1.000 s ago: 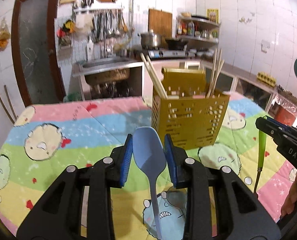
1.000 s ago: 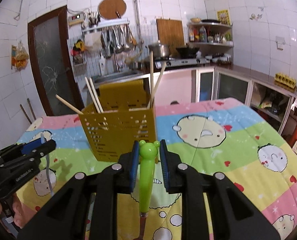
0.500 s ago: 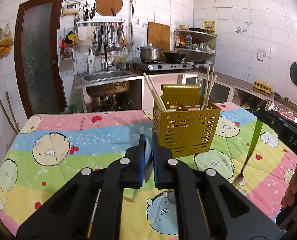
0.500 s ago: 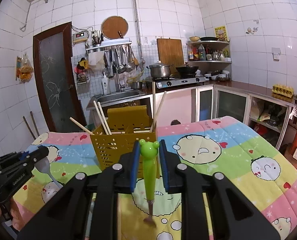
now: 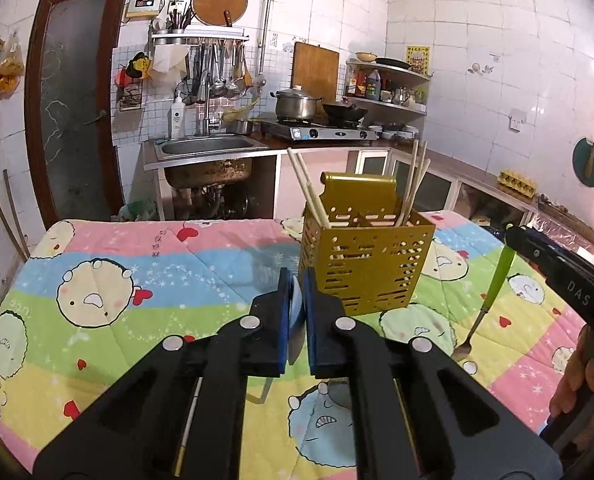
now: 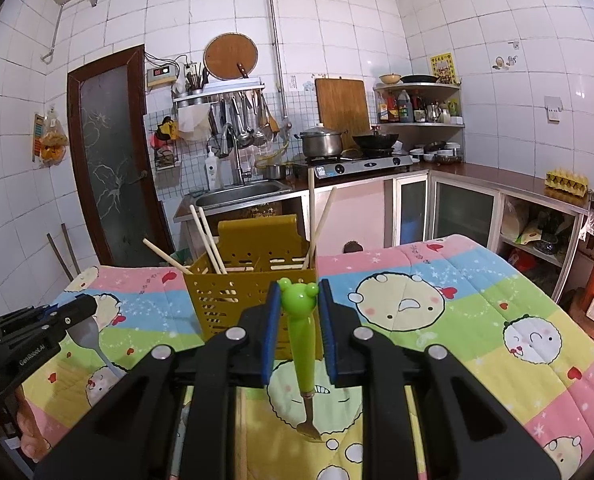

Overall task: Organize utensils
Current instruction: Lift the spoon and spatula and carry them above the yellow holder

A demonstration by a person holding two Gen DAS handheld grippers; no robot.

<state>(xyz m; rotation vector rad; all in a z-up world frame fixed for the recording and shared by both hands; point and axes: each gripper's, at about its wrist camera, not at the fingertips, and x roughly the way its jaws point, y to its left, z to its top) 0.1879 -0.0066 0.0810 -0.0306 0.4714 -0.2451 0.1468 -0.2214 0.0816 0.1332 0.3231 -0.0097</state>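
Left gripper (image 5: 295, 312) clamps blue spoon (image 5: 295, 320) edge-on; right gripper (image 6: 300, 322) clamps frog-topped fork (image 6: 301, 340)

Ahead of my claws lay a cartoon-print quilt (image 5: 145, 264), beyond it stood a steel sink (image 6: 243, 194), a pot (image 6: 321, 143) on the stove (image 6: 363, 167) right of that, a dark door (image 5: 71, 100) far left.

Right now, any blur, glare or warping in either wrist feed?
Left wrist view: heavy fisheye bending of tiles and door, dark corner vignette, spoon edge-on between the jaws, slightly soft. Right wrist view: same barrel warp, fork and holder sharp, mild glare on wall tiles.
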